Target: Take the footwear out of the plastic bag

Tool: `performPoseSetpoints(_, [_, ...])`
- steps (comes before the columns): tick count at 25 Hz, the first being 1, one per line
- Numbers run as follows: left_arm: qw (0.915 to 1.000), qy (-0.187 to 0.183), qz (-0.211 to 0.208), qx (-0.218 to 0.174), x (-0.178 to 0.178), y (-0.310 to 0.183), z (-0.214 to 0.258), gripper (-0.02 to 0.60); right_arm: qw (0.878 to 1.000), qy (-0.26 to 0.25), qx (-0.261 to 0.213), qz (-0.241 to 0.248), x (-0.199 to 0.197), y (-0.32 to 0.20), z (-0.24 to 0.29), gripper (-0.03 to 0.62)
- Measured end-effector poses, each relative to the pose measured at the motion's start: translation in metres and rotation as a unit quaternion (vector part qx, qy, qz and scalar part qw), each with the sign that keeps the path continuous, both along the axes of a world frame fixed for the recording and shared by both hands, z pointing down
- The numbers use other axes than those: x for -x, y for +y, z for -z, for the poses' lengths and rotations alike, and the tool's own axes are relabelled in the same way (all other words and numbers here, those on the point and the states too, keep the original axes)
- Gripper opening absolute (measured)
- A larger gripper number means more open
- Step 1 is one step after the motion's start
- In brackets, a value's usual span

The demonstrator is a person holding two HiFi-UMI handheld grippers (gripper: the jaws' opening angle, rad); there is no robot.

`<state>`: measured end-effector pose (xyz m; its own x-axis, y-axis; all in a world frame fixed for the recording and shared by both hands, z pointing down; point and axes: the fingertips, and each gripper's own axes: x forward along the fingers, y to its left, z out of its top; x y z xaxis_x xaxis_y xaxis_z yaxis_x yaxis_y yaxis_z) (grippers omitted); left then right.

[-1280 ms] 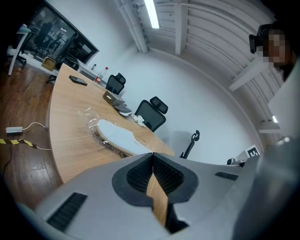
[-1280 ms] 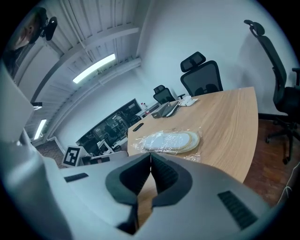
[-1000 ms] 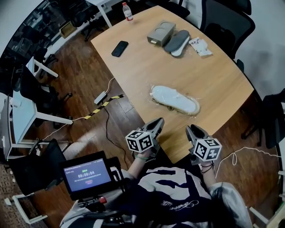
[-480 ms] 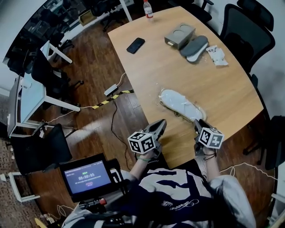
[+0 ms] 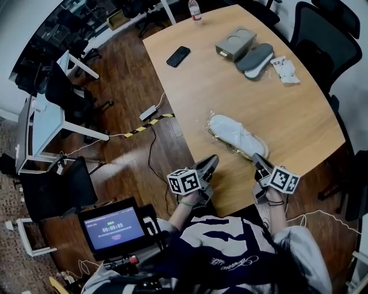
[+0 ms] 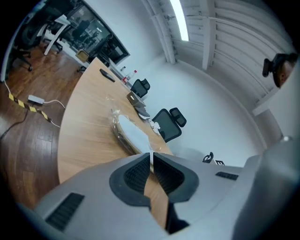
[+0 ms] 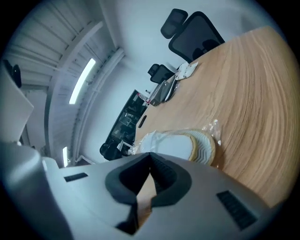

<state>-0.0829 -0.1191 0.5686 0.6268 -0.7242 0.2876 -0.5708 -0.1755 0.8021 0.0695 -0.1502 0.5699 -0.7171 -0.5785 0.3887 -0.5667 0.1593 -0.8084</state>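
Observation:
A white slipper with a tan sole, wrapped in a clear plastic bag [image 5: 234, 135], lies on the wooden table [image 5: 201, 86] near its front edge. It shows in the left gripper view as the bagged slipper [image 6: 128, 132] and in the right gripper view as the bagged slipper [image 7: 180, 144]. My left gripper [image 5: 209, 165] is shut and empty at the table's near edge, left of the bag. My right gripper [image 5: 258, 162] is shut and empty, its tips just short of the bag's near end.
At the far end lie a grey slipper pair [image 5: 255, 58], a grey box [image 5: 236, 43], an empty crumpled bag [image 5: 285, 69], a black phone [image 5: 179, 55] and a bottle [image 5: 195, 10]. Office chairs [image 5: 313, 26] ring the table. A cable and power strip [image 5: 148, 113] lie on the floor.
The head view has shifted, so the table sits further right. My right gripper has moved forward towards the bag's near end and its jaws have come together. The left gripper stays shut.

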Motion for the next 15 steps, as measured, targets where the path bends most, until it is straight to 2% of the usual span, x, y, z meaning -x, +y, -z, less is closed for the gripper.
performPoseSetpoints(3, [0.9983, 0.054, -0.007, 0.022, -0.013, 0.001, -0.006, 0.065, 1.0, -0.019, 0.001, 0.005, -0.003, 0.013, 0.007, -0.003])
performPoseSetpoints(7, [0.9885, 0.138, 0.035, 0.052, -0.018, -0.014, -0.017, 0.157, 0.999, -0.034, 0.015, 0.021, -0.011, 0.032, 0.0, -0.003])
performPoseSetpoints(8, [0.9865, 0.146, 0.045, 0.059, -0.017, -0.018, -0.021, 0.193, 0.999, -0.036, 0.017, 0.028, -0.013, 0.038, -0.002, -0.003])
performPoseSetpoints(10, [0.9867, 0.139, 0.049, 0.068, -0.013, -0.021, -0.029, 0.225, 0.998, -0.049, 0.019, 0.04, -0.015, 0.051, -0.002, -0.003])
performPoseSetpoints(13, [0.989, 0.12, 0.028, 0.082, -0.015, -0.019, -0.037, 0.225, 0.996, -0.067, 0.017, 0.061, -0.021, 0.076, -0.003, -0.003])
performPoseSetpoints(15, [0.9873, 0.127, 0.018, 0.094, -0.027, -0.021, -0.044, 0.225, 0.994, -0.079, 0.012, 0.069, -0.029, 0.085, -0.006, -0.003])
